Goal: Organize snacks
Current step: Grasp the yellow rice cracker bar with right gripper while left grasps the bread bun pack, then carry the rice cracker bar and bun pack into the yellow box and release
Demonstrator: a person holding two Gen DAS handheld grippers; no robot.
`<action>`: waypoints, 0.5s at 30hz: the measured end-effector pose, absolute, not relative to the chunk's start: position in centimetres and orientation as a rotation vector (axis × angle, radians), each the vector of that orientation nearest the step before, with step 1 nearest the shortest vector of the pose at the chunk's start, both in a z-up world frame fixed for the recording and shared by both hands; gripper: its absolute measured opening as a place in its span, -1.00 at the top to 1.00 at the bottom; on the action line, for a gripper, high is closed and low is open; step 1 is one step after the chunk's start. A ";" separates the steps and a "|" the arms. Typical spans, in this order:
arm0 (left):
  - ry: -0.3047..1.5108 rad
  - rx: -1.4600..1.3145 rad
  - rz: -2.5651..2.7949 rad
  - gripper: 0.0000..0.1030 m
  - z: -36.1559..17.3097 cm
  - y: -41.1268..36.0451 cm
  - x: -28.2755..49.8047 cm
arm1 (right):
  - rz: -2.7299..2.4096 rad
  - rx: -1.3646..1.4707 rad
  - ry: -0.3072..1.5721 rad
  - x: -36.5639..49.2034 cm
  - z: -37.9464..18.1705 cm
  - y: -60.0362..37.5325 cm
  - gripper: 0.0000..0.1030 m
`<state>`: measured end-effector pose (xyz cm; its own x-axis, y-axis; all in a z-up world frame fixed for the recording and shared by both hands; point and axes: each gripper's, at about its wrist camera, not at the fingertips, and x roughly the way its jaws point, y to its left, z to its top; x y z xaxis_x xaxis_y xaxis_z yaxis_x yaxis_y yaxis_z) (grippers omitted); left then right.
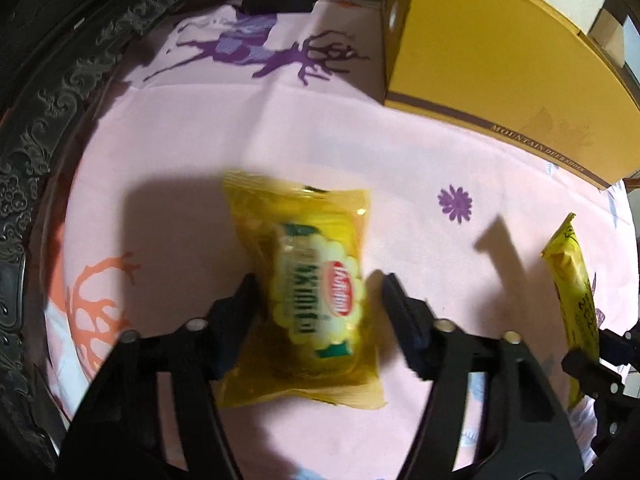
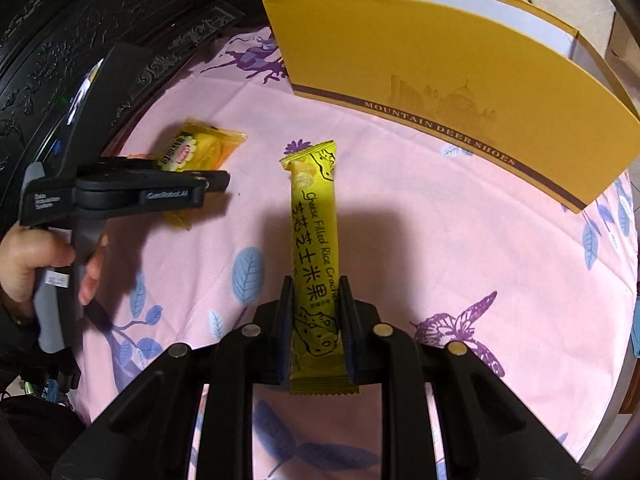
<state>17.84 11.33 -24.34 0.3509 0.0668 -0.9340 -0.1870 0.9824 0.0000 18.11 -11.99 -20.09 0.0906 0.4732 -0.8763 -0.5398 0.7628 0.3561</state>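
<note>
A yellow snack packet with a red logo lies on the pink cloth between the fingers of my left gripper. The jaws stand open on either side of it, with a gap on the right. It also shows in the right wrist view, partly behind the left gripper. My right gripper is shut on a long yellow cheese rice cracker bar, which also shows at the right edge of the left wrist view. An open yellow shoe box stands at the back.
A pink tablecloth with purple deer, butterfly and blue leaf prints covers the round table. A dark carved wooden rim curves along the left. The yellow box stands at the back right in the left wrist view.
</note>
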 end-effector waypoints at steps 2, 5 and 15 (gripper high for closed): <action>1.194 -0.098 0.152 0.22 -24.2 10.8 18.0 | 0.748 -0.053 1.270 18.1 -19.8 -12.1 0.60; 1.189 -0.116 0.136 0.28 -24.0 10.5 18.0 | 0.737 -0.045 1.260 18.1 -19.3 -12.2 0.60; 1.158 -0.176 0.108 0.29 -21.4 9.5 16.2 | 0.696 -0.023 1.222 17.5 -17.4 -14.2 0.60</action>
